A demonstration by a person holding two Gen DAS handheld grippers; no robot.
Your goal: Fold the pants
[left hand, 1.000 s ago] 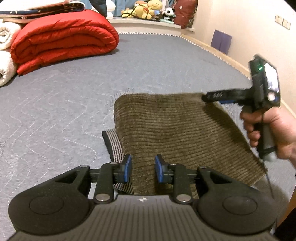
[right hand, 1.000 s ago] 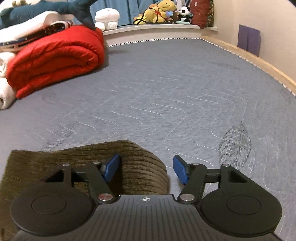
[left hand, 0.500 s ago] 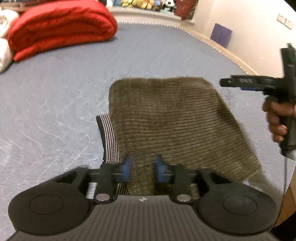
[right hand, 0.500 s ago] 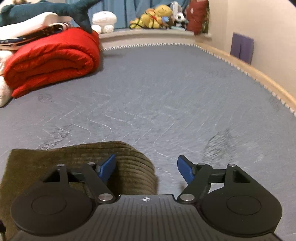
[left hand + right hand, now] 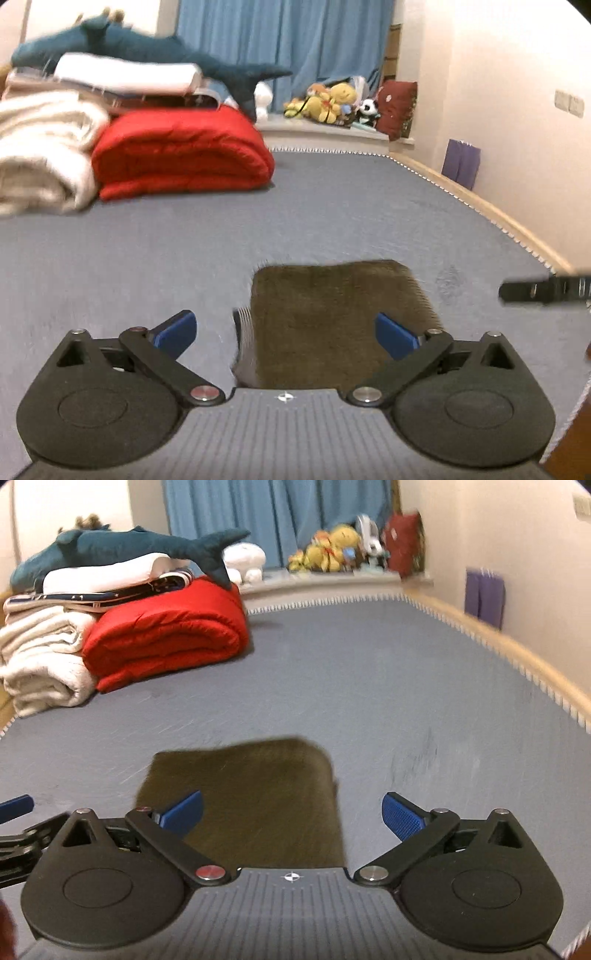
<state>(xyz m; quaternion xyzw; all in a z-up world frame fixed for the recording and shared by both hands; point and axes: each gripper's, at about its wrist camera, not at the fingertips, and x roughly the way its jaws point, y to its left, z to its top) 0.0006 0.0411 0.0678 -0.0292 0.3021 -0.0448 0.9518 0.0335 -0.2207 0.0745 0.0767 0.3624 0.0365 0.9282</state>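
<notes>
Bed surface: a wide grey-blue quilted mattress cover that fills the lower half of both views, with a pale wooden rim along its right side.
Bedding pile: a rolled red quilt at the far left of the bed, a cream blanket just beside it, folded linens and a blue plush shark stacked on top.
Window ledge: blue curtain behind, and a row of soft toys sitting on the sill.
Pants: olive-brown ribbed fabric folded into a compact, roughly rectangular packet that lies flat on the bed, close in front of both cameras; a striped grey waistband edge peeks out along its left side. Motion blur softens the rib pattern.
Left gripper: blue pads spread wide, holding nothing; it hangs above the near end of the packet, its right pad over the cloth and its left pad over bare mattress.
Right gripper: blue pads likewise spread wide and empty; raised above the packet's right edge, left pad over the fabric, right pad over the mattress.
</notes>
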